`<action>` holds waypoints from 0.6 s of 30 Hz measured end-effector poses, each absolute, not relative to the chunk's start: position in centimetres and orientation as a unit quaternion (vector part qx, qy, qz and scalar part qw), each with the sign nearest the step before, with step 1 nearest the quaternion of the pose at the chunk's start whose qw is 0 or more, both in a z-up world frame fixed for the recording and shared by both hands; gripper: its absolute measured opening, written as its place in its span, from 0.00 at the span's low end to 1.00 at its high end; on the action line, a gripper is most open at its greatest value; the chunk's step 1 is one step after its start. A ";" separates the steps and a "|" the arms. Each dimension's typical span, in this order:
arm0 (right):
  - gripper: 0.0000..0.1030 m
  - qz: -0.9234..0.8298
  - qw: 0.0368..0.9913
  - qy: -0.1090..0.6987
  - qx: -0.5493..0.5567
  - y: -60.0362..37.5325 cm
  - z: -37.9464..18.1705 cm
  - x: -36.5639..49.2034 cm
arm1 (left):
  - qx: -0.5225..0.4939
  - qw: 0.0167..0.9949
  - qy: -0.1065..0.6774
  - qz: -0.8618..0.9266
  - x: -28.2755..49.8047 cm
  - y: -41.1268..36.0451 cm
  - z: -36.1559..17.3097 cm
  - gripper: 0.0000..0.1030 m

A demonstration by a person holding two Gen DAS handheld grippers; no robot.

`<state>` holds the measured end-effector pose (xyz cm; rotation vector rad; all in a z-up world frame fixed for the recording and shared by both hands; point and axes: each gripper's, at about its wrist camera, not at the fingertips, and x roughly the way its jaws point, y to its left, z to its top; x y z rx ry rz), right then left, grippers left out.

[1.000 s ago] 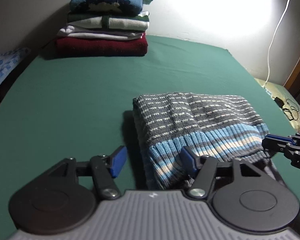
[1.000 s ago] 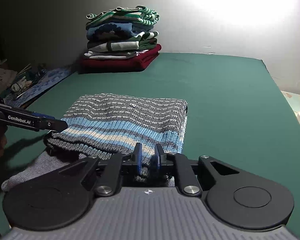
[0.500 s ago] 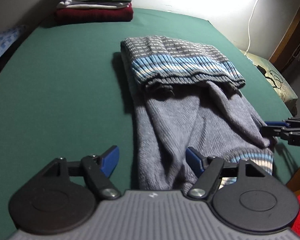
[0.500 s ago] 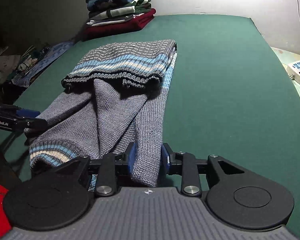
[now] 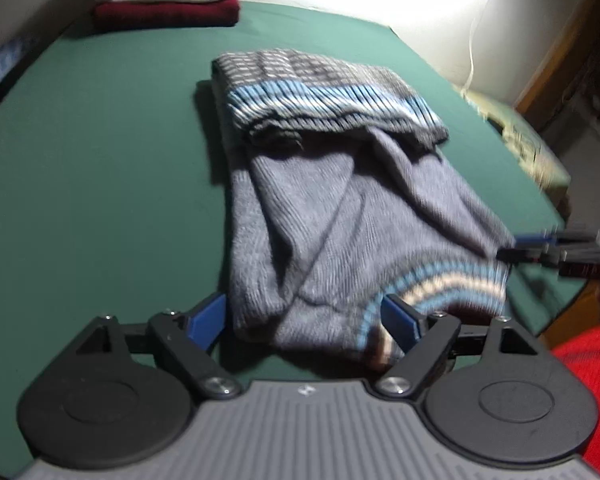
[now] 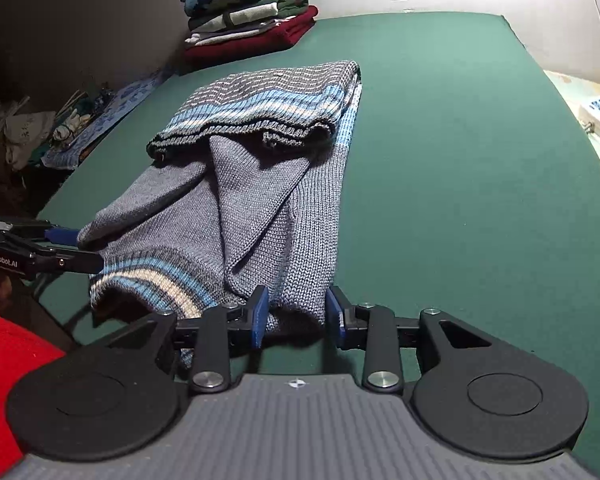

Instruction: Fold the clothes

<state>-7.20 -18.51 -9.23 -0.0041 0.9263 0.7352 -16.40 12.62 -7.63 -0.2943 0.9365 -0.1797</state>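
Sweater (image 6: 252,208) hem between both grippers' parted jaws (half folded, on green surface (image 6: 460,184))

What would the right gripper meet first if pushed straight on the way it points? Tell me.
Most likely the grey knit sweater. Its near edge already lies between the right gripper's jaws, which have just been opening and do not look pressed on it. Beyond the sweater comes the green table cover; depth is hard to judge.
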 end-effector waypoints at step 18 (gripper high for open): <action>0.35 0.361 0.834 0.416 -0.015 -17.6 -9.4 -7.4 | -0.194 0.866 0.454 -0.086 -14.6 13.8 -7.5 0.83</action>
